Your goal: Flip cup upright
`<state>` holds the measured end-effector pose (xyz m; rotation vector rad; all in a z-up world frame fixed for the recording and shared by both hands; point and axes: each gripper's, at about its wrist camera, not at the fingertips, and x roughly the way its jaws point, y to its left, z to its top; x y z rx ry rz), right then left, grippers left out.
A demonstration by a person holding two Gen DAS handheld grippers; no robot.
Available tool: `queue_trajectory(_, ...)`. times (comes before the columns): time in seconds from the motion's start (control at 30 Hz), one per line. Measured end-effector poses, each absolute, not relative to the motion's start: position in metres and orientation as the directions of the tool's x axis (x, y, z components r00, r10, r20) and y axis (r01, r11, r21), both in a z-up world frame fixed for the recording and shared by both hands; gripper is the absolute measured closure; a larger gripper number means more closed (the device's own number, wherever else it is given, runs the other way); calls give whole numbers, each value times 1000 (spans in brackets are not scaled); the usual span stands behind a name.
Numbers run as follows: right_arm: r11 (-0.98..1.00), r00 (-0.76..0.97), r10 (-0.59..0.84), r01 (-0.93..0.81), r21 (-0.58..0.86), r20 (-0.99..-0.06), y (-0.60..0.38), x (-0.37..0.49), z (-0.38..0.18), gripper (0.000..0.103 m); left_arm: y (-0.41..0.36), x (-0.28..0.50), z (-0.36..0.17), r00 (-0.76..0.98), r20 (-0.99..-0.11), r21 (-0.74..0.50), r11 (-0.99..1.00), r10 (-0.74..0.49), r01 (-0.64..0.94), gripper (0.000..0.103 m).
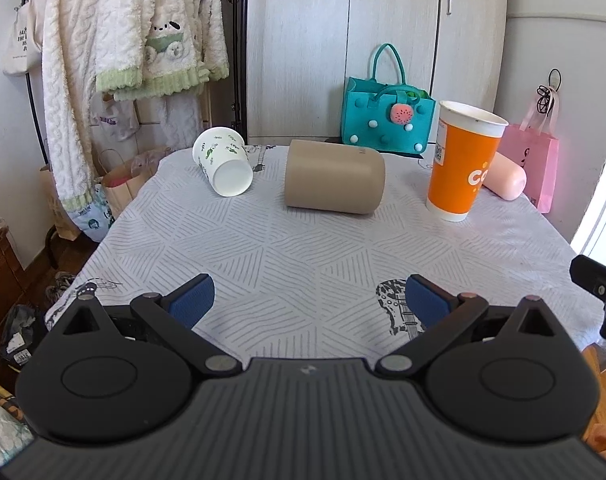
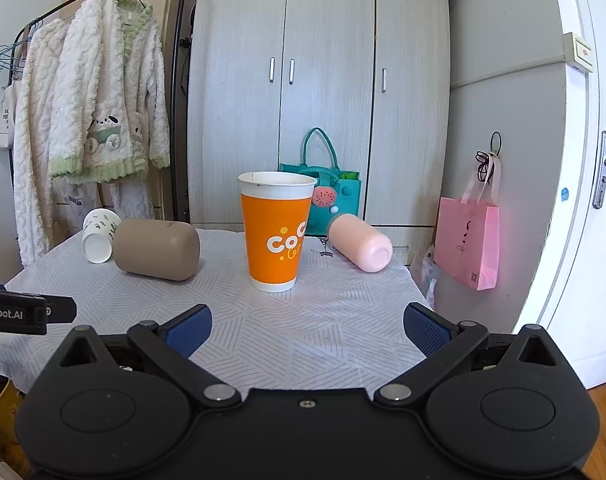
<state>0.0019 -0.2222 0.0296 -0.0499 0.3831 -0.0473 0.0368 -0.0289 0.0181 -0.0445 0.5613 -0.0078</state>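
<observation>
An orange paper cup (image 1: 461, 160) (image 2: 277, 232) stands upright on the table. A beige cup (image 1: 334, 177) (image 2: 157, 249) lies on its side in the middle. A white cup with green leaf print (image 1: 223, 161) (image 2: 99, 236) lies on its side at the far left, base toward me. A pink cup (image 1: 505, 181) (image 2: 361, 247) lies on its side at the far right. My left gripper (image 1: 310, 300) is open and empty over the table's near part. My right gripper (image 2: 307, 322) is open and empty, in front of the orange cup.
The table wears a grey patterned cloth (image 1: 303, 248). A teal felt bag (image 1: 387, 120) stands at the back edge. A pink paper bag (image 2: 467, 240) hangs on the right wall. Robes on a rack (image 1: 123, 40) hang at the left. Wardrobe doors (image 2: 323, 80) stand behind.
</observation>
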Motion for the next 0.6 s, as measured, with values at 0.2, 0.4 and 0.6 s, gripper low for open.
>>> queue_trajectory(0.2, 997, 926, -61, 43, -58, -372, -223, 2, 31, 0, -29, 35, 19, 853, -521, -25, 1000, -7, -6, 0)
queue_trajectory(0.4, 997, 927, -68, 51, -57, -368, -224, 2, 31, 0, -29, 34, 19, 858, -513, -31, 999, -9, -9, 0)
queue_trajectory(0.6, 997, 927, -71, 53, -57, -369, -225, 2, 30, 0, -29, 31, 20, 869, -495, -15, 1000, 7, -16, 0)
